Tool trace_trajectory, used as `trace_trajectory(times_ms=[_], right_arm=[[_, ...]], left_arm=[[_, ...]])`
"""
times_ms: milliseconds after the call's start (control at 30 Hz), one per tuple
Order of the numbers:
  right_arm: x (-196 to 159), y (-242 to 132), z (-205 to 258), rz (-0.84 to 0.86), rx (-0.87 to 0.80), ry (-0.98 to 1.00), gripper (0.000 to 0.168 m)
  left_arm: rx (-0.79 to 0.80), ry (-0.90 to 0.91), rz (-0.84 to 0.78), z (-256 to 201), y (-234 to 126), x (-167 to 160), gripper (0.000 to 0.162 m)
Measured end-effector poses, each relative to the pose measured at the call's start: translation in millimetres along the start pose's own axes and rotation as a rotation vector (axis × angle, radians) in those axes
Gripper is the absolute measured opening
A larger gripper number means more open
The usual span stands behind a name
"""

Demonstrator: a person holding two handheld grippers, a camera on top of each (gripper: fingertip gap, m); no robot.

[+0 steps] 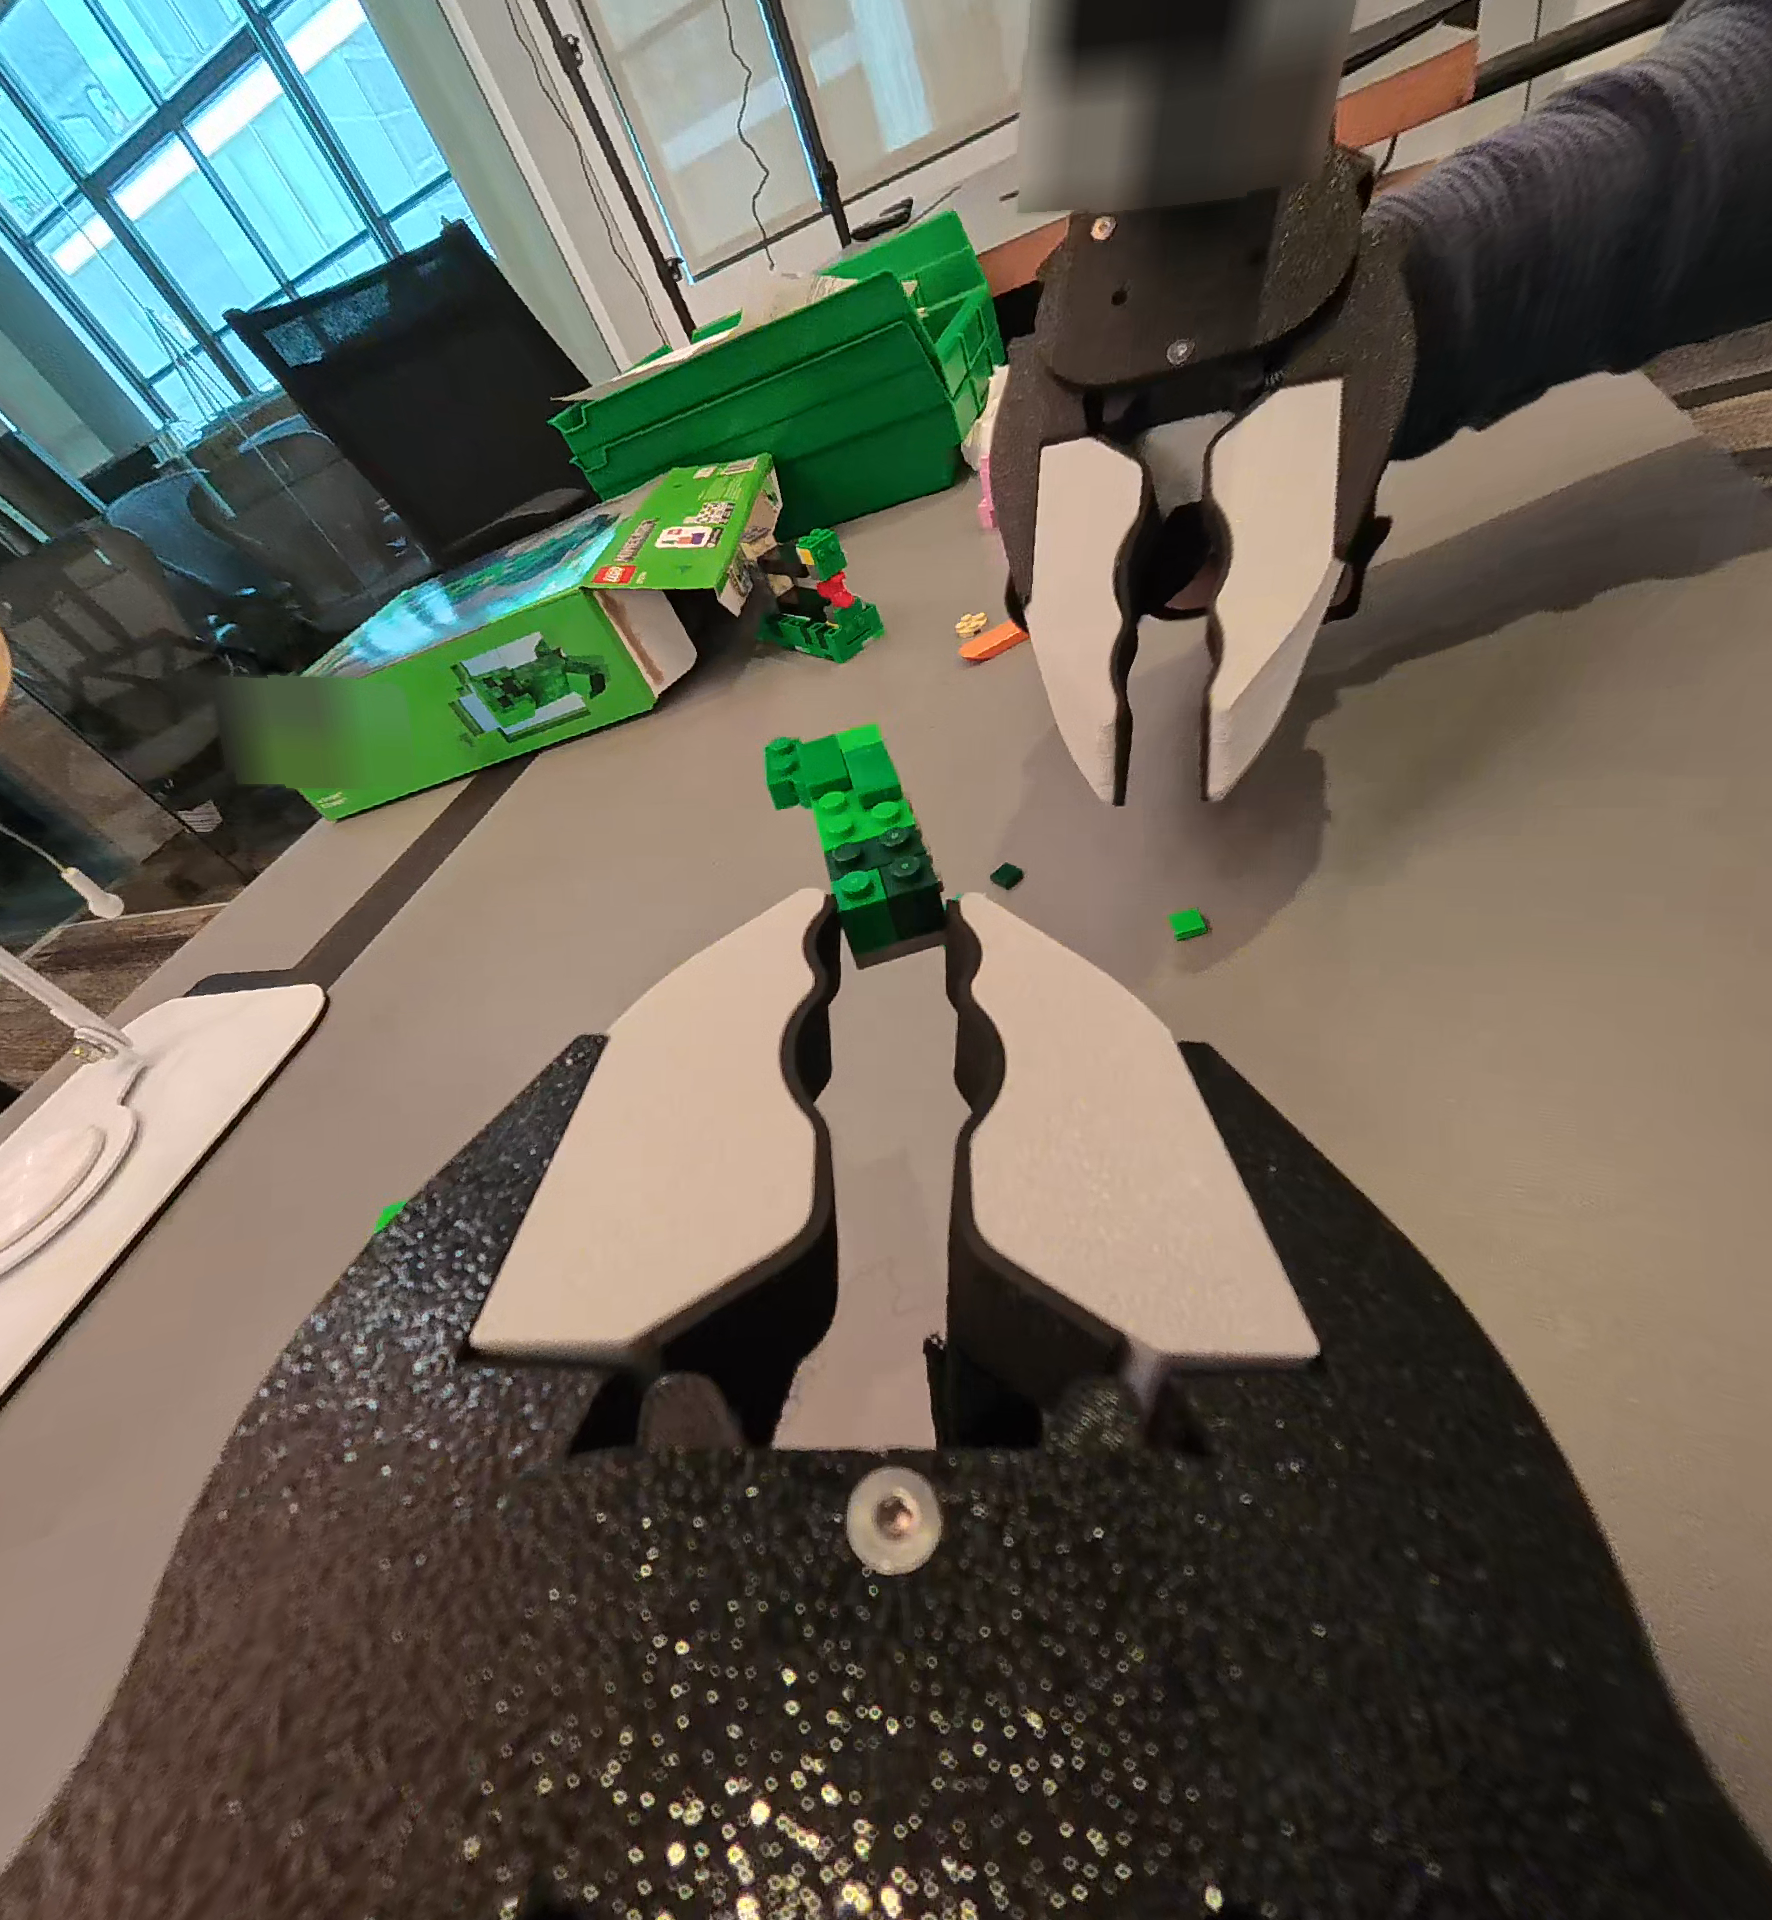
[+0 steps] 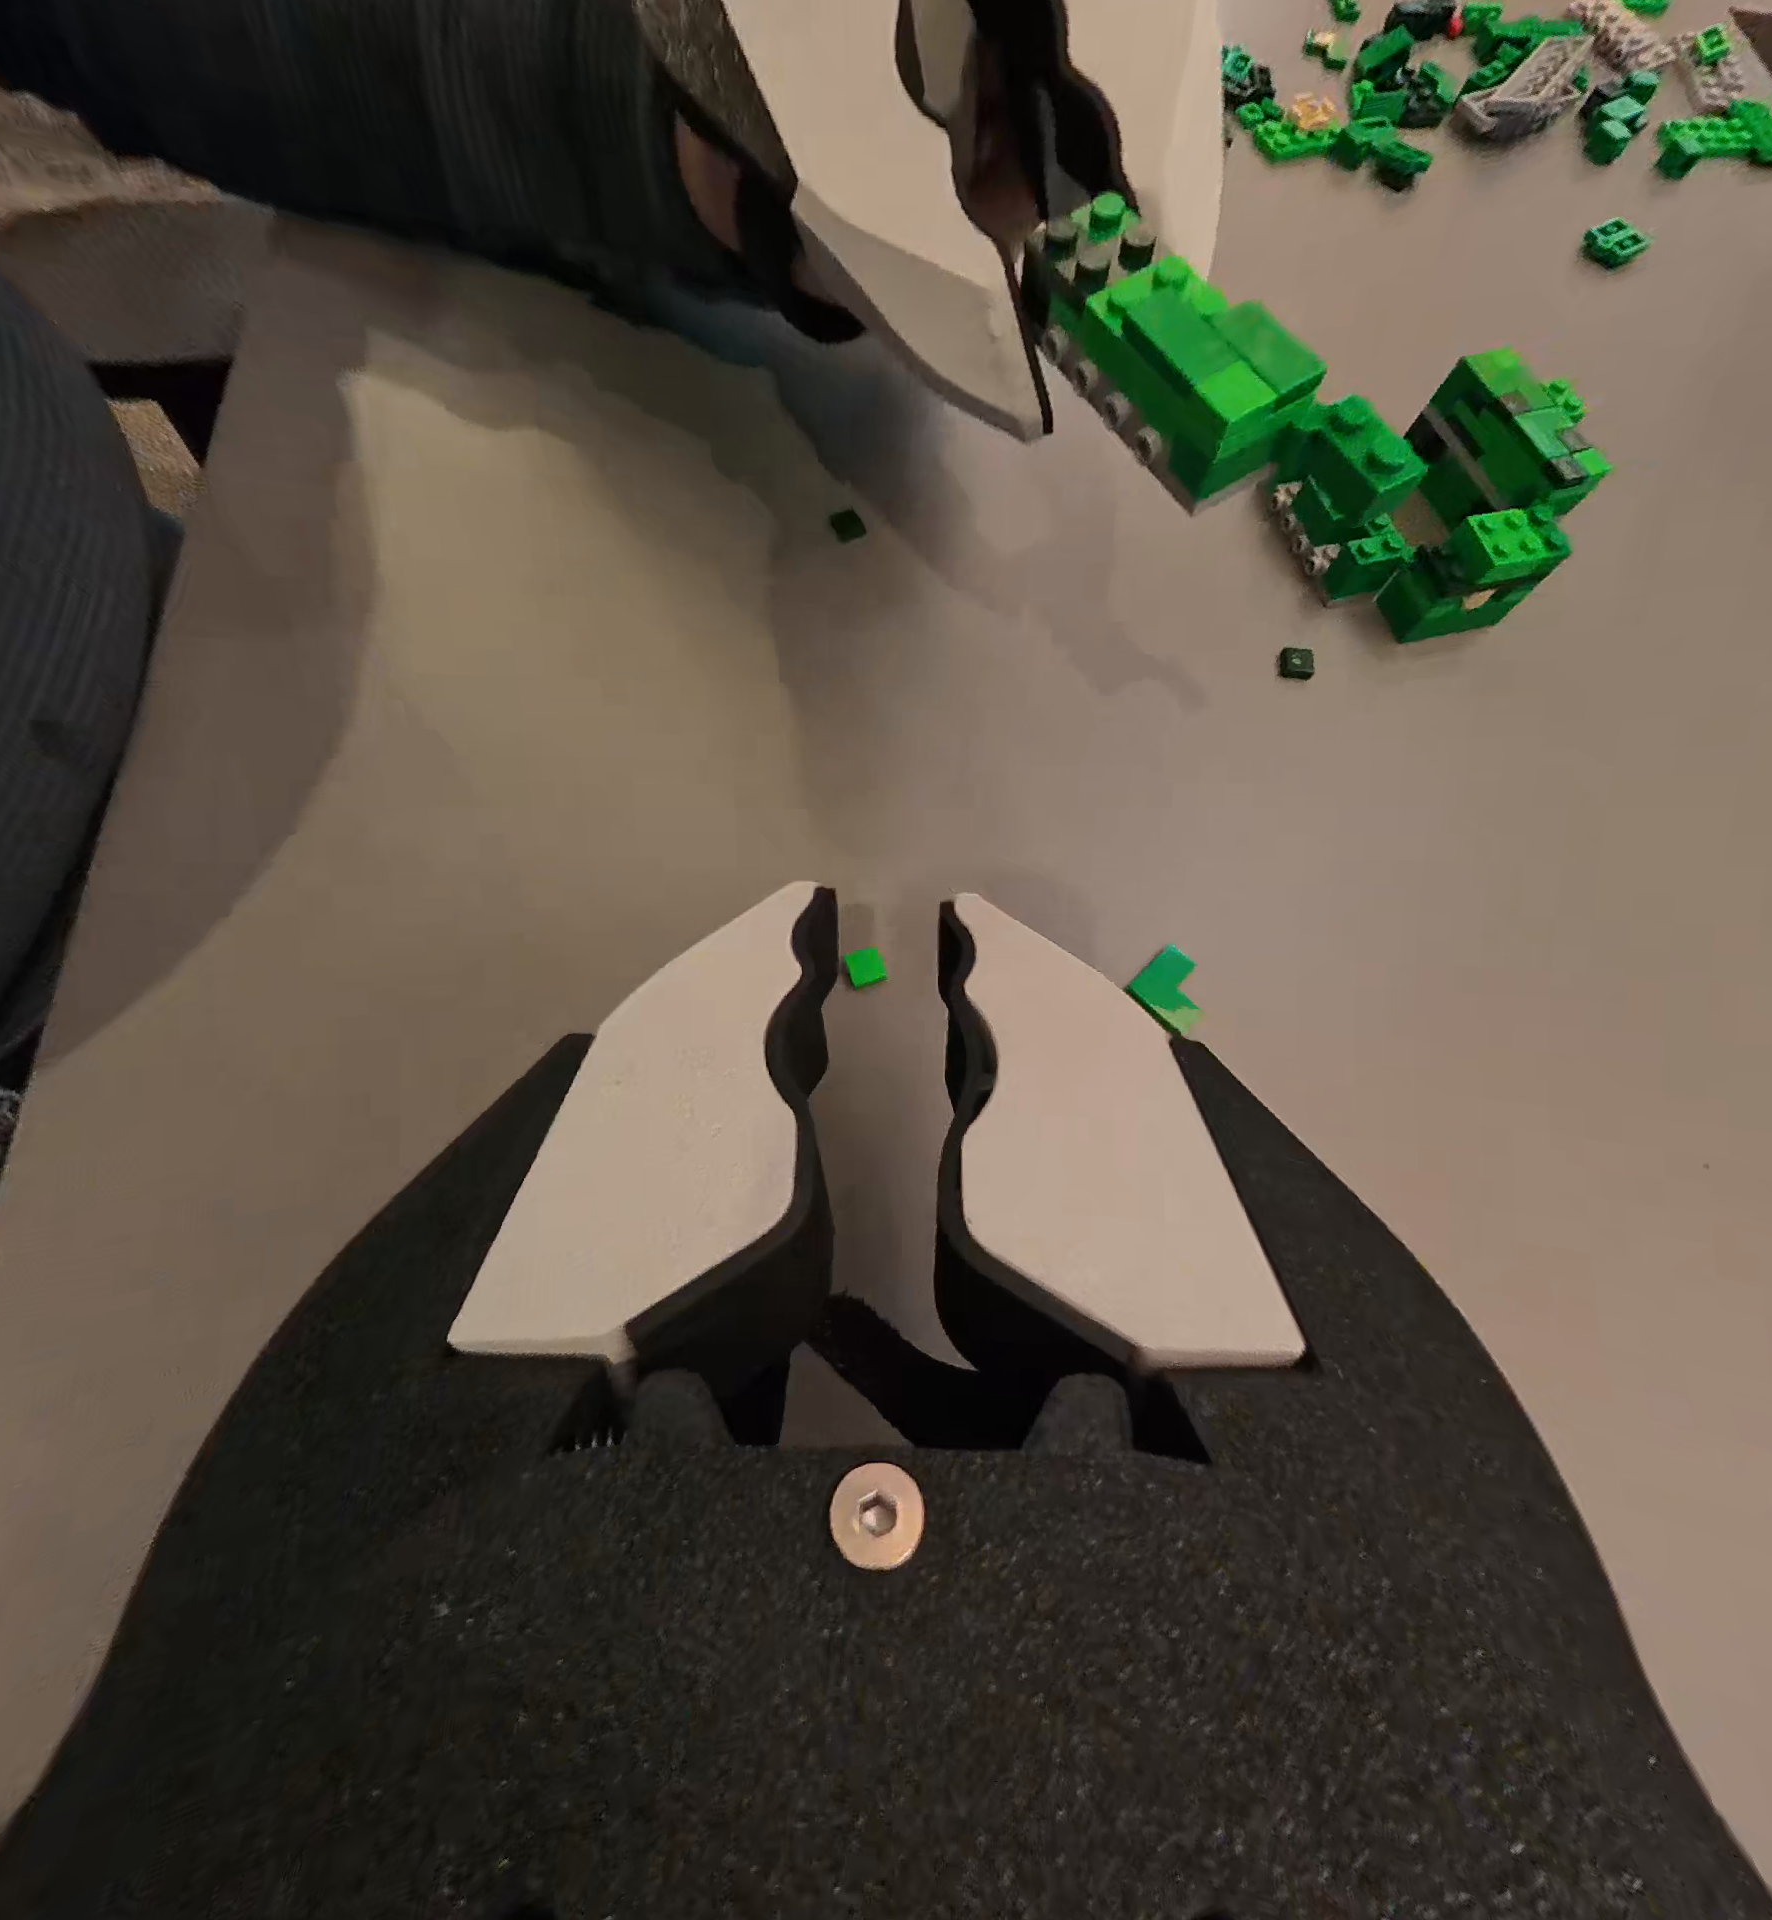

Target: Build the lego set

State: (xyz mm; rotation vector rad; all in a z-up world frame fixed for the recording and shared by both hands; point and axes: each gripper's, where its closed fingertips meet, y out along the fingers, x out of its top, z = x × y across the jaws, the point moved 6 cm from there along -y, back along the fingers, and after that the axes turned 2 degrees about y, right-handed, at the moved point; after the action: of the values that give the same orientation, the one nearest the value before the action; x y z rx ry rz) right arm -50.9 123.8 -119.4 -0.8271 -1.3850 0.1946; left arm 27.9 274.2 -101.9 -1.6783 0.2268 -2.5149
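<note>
My left gripper (image 1: 894, 920) is shut on the near end of a long green brick assembly (image 1: 861, 821), with dark green bricks at the gripped end and brighter ones farther out. The right wrist view shows the same assembly (image 2: 1183, 364) held at a slant just above the grey table (image 2: 1069, 779). My right gripper (image 2: 884, 906) is open and empty, hovering over a small bright green tile (image 2: 864, 966) that lies on the table. It also shows in the left wrist view (image 1: 1164, 792), pointing down above that tile (image 1: 1188, 923).
Loose tiles (image 2: 1296, 662) and an L-shaped green piece (image 2: 1162, 982) lie nearby. A larger green build (image 2: 1464, 499) and a brick pile (image 2: 1484, 83) sit farther off. A green set box (image 1: 508, 665), green bins (image 1: 788, 405), a small model (image 1: 820, 613) and a white pad (image 1: 82, 1122) stand around. My right gripper's tips are some 4 cm from the small bright green tile (image 2: 864, 966). Look for it in the left wrist view (image 1: 1184, 916) too.
</note>
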Motion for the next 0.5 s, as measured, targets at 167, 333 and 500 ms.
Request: trace_trajectory(times_ms=[167, 333, 500], right_arm=[[-1.6, -0.2, -5.0, 0.037, 0.003, -0.055, 0.008], [-1.0, 1.6, -6.4, 0.054, 0.035, -0.039, 0.013], [-2.1, 3.9, -5.7, 0.081, 0.055, 0.003, 0.019]], left_arm=[[-0.002, 0.007, 0.008, -1.2, 1.8, -2.0, 0.019], [-0.004, 0.029, 0.03, -3.4, 4.2, -4.5, 0.019], [0.004, 0.032, 0.043, -2.6, 5.2, -7.0, 0.019]])
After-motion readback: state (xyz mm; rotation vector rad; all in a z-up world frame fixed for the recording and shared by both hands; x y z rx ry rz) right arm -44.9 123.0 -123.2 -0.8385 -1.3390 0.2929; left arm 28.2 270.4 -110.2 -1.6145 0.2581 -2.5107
